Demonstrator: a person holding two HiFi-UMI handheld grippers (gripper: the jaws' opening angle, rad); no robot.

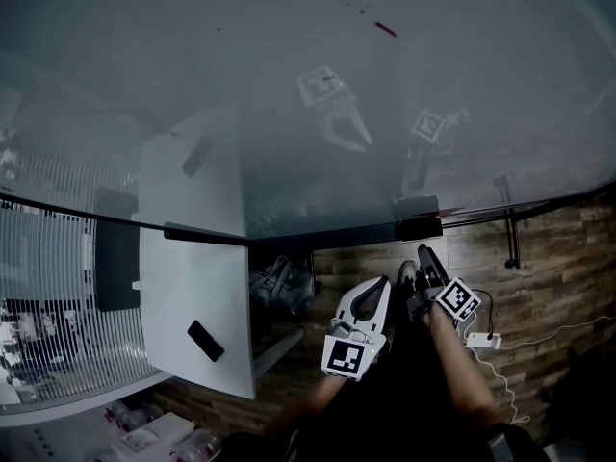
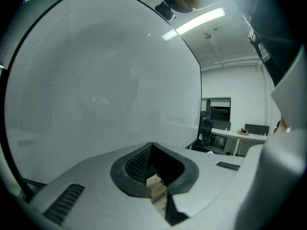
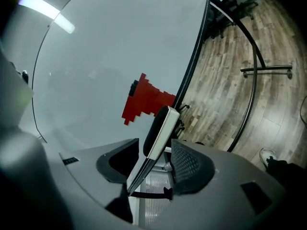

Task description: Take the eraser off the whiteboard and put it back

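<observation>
The glass whiteboard (image 1: 289, 85) fills the upper half of the head view. The eraser (image 1: 420, 227), black felt on a white back, sits at the board's bottom edge. My right gripper (image 1: 426, 256) points up at it from just below. In the right gripper view the eraser (image 3: 160, 128) stands on edge between the two dark pads (image 3: 192, 163), close to the board (image 3: 105, 71). The jaws stand open, with a gap on each side of the eraser. My left gripper (image 1: 371, 292) hangs beside the right one, shut and empty (image 2: 152, 147), facing the board (image 2: 96, 90).
A white table (image 1: 192, 287) with a flat black object (image 1: 205, 341) stands to the left, with shoes (image 1: 279, 282) under it. The board's black stand leg (image 1: 510, 248) rises at the right. A white power strip (image 1: 481, 340) and cable lie on the wooden floor.
</observation>
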